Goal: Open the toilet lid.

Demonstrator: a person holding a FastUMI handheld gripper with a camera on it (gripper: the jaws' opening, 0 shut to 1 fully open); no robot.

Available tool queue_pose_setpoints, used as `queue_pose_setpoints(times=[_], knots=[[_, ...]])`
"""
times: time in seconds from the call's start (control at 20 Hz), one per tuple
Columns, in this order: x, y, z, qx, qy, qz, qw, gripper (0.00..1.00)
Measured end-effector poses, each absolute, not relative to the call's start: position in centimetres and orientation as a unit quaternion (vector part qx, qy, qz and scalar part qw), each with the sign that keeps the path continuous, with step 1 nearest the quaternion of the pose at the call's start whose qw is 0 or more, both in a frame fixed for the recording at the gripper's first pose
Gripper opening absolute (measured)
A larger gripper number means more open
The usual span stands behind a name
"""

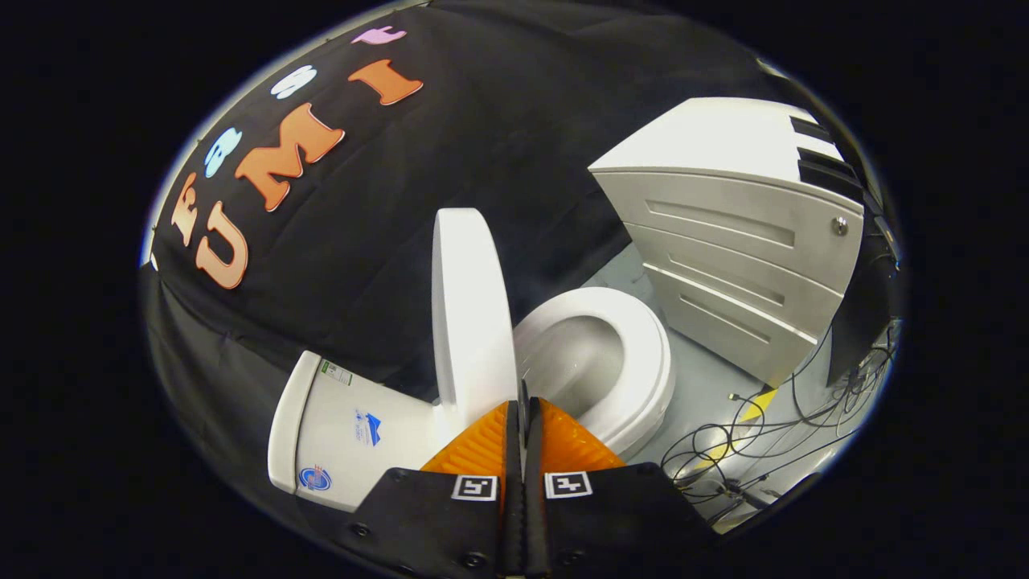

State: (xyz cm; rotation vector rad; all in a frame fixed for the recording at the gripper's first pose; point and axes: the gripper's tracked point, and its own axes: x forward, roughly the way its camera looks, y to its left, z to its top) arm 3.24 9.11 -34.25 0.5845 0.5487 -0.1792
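A pale drawer cabinet (735, 241) with three drawer fronts and a round lock (840, 226) stood on the grey floor (707, 378). Loose black cables (772, 442) lay beside it, crossing a yellow floor stripe (757, 407).

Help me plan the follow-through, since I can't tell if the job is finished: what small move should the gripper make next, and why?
Probably back the gripper straight away from the toilet. The white oval plastic lid already stands raised off the white seat ring, towards the white tank, and the bowl lies open. The fingers look closed together with nothing between them, their tips just short of the lid's edge, so nothing seems left to lift.
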Motion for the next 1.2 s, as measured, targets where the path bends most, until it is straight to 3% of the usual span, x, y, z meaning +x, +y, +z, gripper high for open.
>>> queue_pose_setpoints(times=[1.2], knots=[[2.0,26.4,-26.9,0.07,0.241,0.006,0.968,0.08]])
